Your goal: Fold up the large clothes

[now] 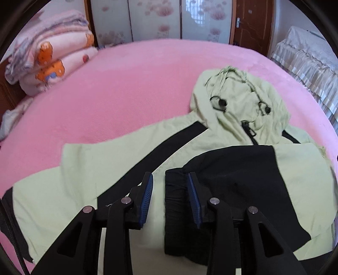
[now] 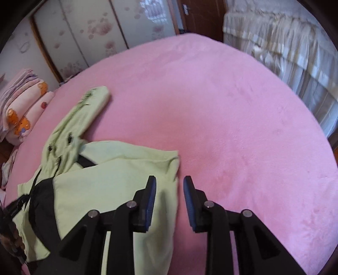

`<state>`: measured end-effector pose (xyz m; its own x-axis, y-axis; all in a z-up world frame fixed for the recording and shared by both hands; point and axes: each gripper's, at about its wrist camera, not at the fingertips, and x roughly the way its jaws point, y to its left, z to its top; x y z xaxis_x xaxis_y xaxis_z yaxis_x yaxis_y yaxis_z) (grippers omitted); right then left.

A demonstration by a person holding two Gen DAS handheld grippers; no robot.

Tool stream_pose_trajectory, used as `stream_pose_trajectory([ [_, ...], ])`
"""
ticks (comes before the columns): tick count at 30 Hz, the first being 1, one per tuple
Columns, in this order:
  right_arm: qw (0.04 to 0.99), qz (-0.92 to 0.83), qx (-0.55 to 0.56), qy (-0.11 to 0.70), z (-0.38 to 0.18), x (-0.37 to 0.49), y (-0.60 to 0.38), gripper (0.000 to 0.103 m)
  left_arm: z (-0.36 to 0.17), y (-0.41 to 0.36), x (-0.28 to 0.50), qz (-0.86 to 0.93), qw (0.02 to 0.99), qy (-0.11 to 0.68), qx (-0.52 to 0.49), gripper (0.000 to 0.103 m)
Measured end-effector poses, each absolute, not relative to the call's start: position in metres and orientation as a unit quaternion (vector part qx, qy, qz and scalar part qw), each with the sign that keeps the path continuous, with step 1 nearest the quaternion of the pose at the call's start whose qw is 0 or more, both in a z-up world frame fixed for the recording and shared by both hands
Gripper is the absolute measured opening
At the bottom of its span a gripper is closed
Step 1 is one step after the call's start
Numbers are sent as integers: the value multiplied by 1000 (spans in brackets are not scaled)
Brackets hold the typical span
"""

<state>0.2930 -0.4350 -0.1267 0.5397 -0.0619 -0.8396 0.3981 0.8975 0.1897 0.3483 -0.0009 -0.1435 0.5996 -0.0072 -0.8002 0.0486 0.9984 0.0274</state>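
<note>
A pale green and black hooded jacket [image 1: 88, 169] lies front up on the pink bed [image 1: 126, 84]. Its hood [image 1: 243, 99] is crumpled at the far right. One sleeve lies folded across the body, its black cuff [image 1: 175, 190] between my fingers. My left gripper [image 1: 170, 179] is open just above the cuff and holds nothing. In the right wrist view the jacket [image 2: 109, 186] fills the lower left. My right gripper [image 2: 169, 184] is open over the jacket's folded right edge, empty.
Folded pink blankets [image 1: 52, 59] are stacked at the bed's far left corner. A cream frilled cover [image 2: 285, 42] hangs beyond the bed's right side. Sliding floral doors [image 1: 158, 19] and a brown door [image 1: 251, 21] stand behind. Bare pink bedspread [image 2: 232, 116] stretches right of the jacket.
</note>
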Motion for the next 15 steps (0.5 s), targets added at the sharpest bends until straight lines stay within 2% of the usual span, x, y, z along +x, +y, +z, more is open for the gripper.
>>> stream_pose_trajectory([
  [8,859,-59,167,481,-142,271,-313,26,-155,-56,308,-97,895,435,-28,32],
  [11,861,-21,142,487,-156,272,-263,27,-177,-64,308,-94,879,464,-65,33],
  [14,855,-21,113,506,-173,274,-249,26,-195,-64,312,-88,867,486,-63,33],
  [15,854,-27,115,506,-178,273,-256,24,-196,-63,311,-91,867,486,-59,33],
])
